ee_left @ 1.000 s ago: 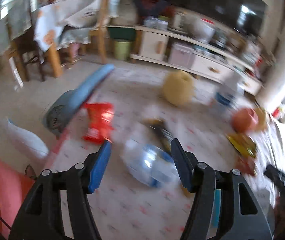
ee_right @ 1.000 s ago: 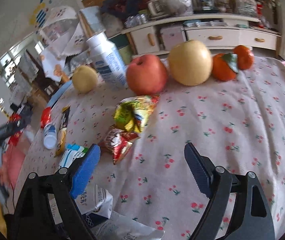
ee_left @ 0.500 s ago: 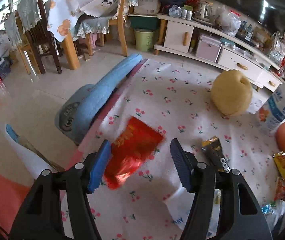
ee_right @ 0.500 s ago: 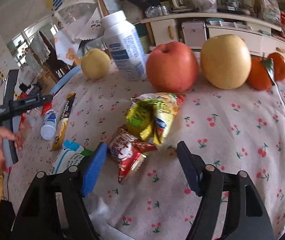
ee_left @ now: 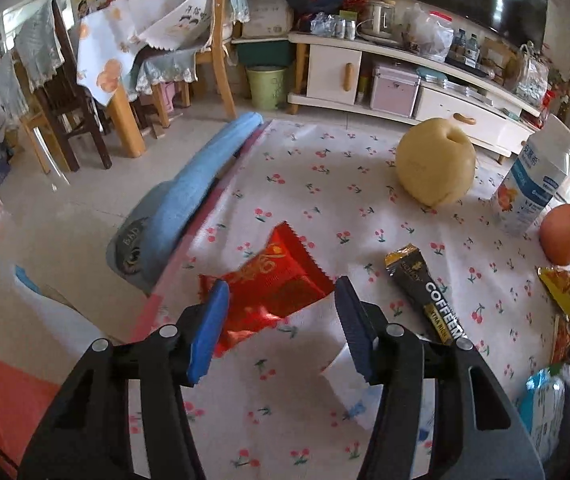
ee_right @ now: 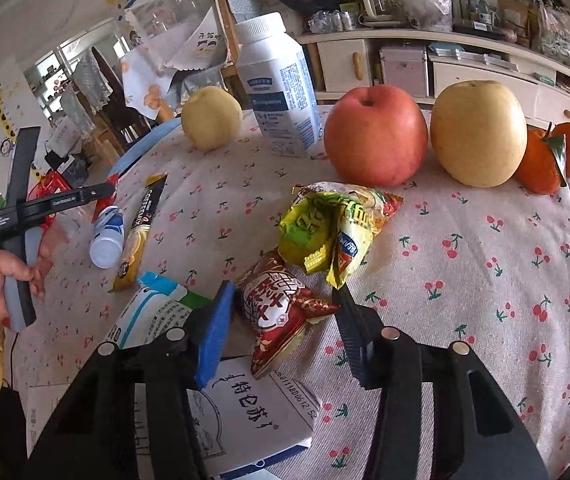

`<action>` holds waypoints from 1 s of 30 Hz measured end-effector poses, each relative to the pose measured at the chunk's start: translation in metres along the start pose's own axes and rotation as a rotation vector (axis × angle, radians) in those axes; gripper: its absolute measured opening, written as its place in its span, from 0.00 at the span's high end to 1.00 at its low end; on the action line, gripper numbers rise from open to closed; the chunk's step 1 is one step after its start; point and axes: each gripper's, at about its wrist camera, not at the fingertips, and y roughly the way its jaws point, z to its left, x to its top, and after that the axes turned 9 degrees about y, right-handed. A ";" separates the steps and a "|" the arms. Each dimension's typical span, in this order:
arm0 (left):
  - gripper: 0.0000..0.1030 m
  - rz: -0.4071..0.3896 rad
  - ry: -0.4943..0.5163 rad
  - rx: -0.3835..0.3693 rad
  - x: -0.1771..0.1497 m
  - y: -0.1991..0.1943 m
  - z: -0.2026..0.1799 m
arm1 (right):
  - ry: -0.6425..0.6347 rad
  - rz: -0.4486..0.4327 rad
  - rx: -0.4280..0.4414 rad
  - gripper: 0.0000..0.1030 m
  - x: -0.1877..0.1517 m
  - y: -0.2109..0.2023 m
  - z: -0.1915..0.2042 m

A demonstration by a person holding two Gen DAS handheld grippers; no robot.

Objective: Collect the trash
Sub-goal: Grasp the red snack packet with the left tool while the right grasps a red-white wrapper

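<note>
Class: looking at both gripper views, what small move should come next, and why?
Probably close the right gripper fully on the crumpled red-and-white snack wrapper. Its jaws have just been closing with the wrapper between them, seemingly not yet pinched.

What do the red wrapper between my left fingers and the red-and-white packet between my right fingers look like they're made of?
Red wrapper: looks like thin glossy plastic film or foil; it has a zigzag-cut edge, creases and shine. Red-and-white packet: likely the same crinkly printed film, crumpled with bright glints. Neither looks like paper, though metallised lining can't be confirmed.
</note>
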 end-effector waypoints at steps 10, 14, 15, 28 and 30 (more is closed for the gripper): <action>0.33 0.062 0.158 -0.023 -0.004 0.021 0.001 | -0.013 -0.007 -0.001 0.56 -0.003 -0.005 0.001; 0.34 0.050 0.125 -0.079 -0.005 0.025 0.006 | -0.014 -0.008 -0.001 0.57 -0.004 -0.007 0.000; 0.35 0.048 0.117 -0.084 -0.006 0.025 0.006 | -0.015 -0.009 -0.002 0.57 -0.004 -0.007 0.000; 0.60 0.047 0.218 -0.189 -0.032 -0.006 -0.043 | -0.035 -0.018 -0.018 0.59 -0.008 -0.018 0.001; 0.60 0.054 0.250 -0.228 -0.041 -0.016 -0.054 | -0.042 -0.020 -0.023 0.60 -0.010 -0.021 0.002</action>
